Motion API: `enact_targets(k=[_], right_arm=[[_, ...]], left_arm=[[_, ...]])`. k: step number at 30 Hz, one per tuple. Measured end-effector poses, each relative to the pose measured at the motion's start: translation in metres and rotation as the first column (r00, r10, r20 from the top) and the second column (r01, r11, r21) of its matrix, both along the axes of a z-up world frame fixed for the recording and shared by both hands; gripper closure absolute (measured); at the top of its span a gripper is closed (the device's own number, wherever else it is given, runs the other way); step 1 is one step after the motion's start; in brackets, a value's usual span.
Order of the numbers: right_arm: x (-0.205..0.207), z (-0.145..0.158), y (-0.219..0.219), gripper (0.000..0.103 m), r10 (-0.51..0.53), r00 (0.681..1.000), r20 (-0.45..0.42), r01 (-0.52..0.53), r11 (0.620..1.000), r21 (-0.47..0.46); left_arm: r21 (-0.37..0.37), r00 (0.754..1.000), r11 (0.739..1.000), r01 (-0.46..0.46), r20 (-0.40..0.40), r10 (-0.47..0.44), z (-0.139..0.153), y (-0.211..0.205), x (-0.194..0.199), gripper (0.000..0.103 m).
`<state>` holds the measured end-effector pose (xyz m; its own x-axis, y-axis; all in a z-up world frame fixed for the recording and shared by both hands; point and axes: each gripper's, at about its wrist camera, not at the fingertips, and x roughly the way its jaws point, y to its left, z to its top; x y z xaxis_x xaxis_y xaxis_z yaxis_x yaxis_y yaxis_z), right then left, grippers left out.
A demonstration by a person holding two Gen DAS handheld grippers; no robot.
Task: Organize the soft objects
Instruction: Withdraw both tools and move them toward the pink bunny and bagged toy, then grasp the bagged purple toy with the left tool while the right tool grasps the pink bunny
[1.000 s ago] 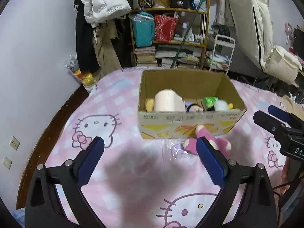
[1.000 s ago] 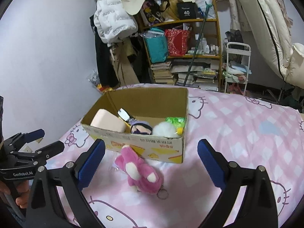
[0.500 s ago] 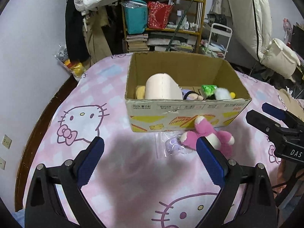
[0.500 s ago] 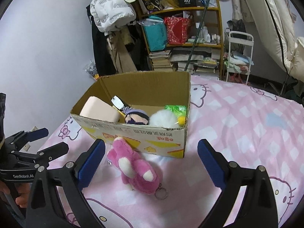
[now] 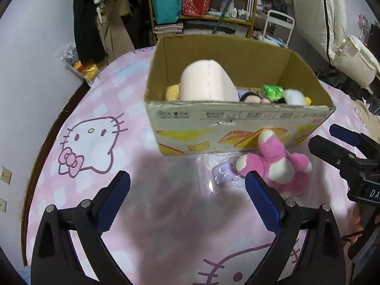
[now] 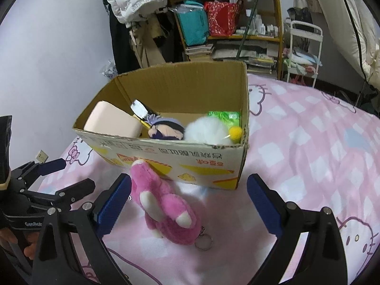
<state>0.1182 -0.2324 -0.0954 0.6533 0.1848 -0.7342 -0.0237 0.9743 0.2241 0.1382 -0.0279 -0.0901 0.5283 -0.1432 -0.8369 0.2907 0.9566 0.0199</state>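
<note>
A pink plush toy [image 6: 166, 209] with a key ring lies on the pink bedspread, against the front of an open cardboard box [image 6: 180, 159]; it also shows in the left wrist view [image 5: 275, 163]. The box [image 5: 228, 121] holds a peach foam block [image 5: 206, 83], a dark-haired doll [image 6: 166, 130], a white pompom [image 6: 209, 130] and a green packet [image 6: 223, 116]. My right gripper [image 6: 188, 204] is open, low over the plush. My left gripper [image 5: 187, 197] is open and empty, before a clear plastic bag [image 5: 218, 173].
The bedspread [image 6: 320, 142] with cat prints stretches to the right of the box. A cluttered shelf [image 6: 228, 23], hanging coats [image 6: 135, 0] and a white cart [image 6: 304, 47] stand behind the bed. The wall [image 5: 28, 59] is on the left.
Both grippers have moved forward and lower toward the box and the pink plush, which now look larger. Both stay open. The plush has not moved.
</note>
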Motion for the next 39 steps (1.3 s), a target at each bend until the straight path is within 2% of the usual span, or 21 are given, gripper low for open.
enact_targets(k=[8, 13, 24, 28, 33, 37, 39], right_arm=[[0.01, -0.017, -0.008, 0.001, -0.011, 0.997, -0.071, 0.016, 0.997, 0.072], [0.015, -0.026, -0.007, 0.001, -0.017, 0.994, -0.105, 0.024, 0.998, 0.065], [0.023, -0.042, 0.005, 0.001, 0.055, 0.985, -0.166, -0.039, 0.995, 0.097], [0.026, -0.052, 0.006, 0.011, 0.087, 0.976, -0.198, -0.065, 0.991, 0.115], [0.028, -0.051, 0.007, 0.023, 0.116, 0.972, -0.204, -0.086, 0.985, 0.148], [0.025, -0.049, 0.009, 0.045, 0.148, 0.969, -0.198, -0.113, 0.977, 0.178], [0.023, -0.047, 0.012, 0.047, 0.15, 0.97, -0.192, -0.121, 0.981, 0.155]], left_arm=[[0.019, 0.996, 0.998, 0.059, -0.065, -0.057, -0.018, -0.013, 0.011, 0.007], [0.014, 0.992, 0.997, 0.082, -0.099, -0.08, -0.032, -0.02, 0.014, 0.007], [0.019, 0.983, 0.993, 0.119, -0.14, -0.116, -0.054, -0.034, 0.018, 0.007], [0.035, 0.979, 0.988, 0.151, -0.143, -0.144, -0.062, -0.048, 0.018, 0.007], [0.027, 0.979, 0.989, 0.145, -0.149, -0.139, -0.071, -0.055, 0.016, 0.007], [0.01, 0.981, 0.99, 0.138, -0.14, -0.135, -0.074, -0.055, 0.015, 0.007], [0.001, 0.981, 0.991, 0.135, -0.141, -0.133, -0.077, -0.053, 0.013, 0.007]])
